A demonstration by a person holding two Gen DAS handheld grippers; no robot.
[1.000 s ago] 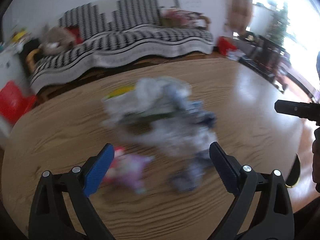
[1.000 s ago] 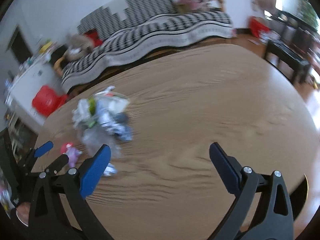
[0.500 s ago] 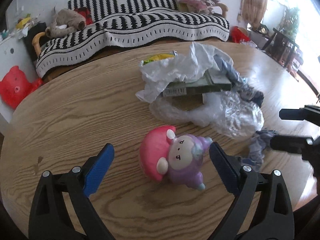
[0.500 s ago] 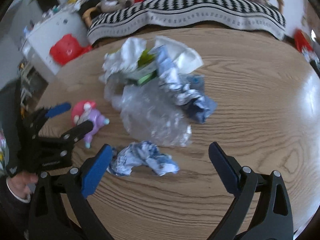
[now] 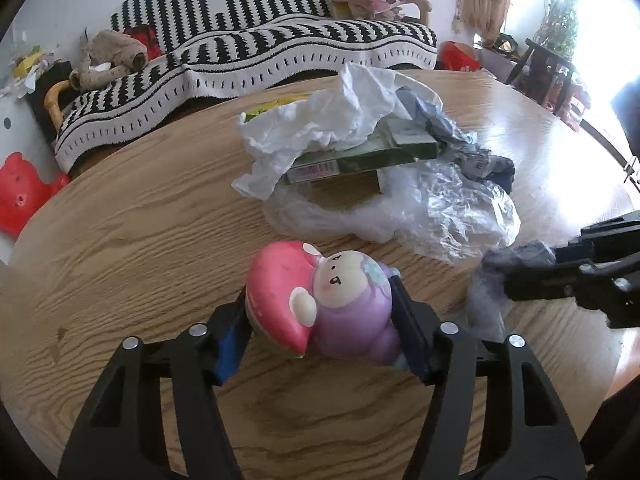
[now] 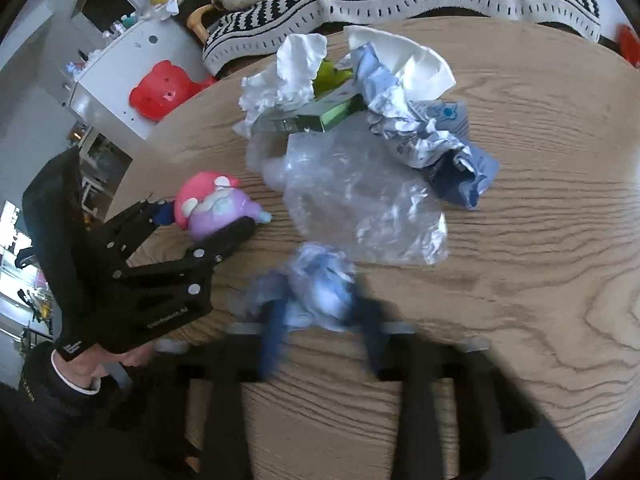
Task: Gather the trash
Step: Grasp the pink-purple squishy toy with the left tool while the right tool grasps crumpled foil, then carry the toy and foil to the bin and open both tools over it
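Left gripper (image 5: 320, 316) jaws just closed onto the pink-purple toy (image 5: 320, 300) on the tabletop (image 5: 120, 232), left of the clear bag (image 5: 440, 216). Right gripper (image 6: 320, 320) jaws just closed, pinching the crumpled blue-white wrapper (image 6: 316, 280) below that bag.

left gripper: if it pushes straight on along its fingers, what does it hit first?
Nothing new: the left gripper already has the pink-and-purple toy between its pads. Past the toy, probably the wooden table, then the clear plastic bag; depth is unclear.

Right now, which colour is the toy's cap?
Pink, on the toy; clearest in the left wrist view.
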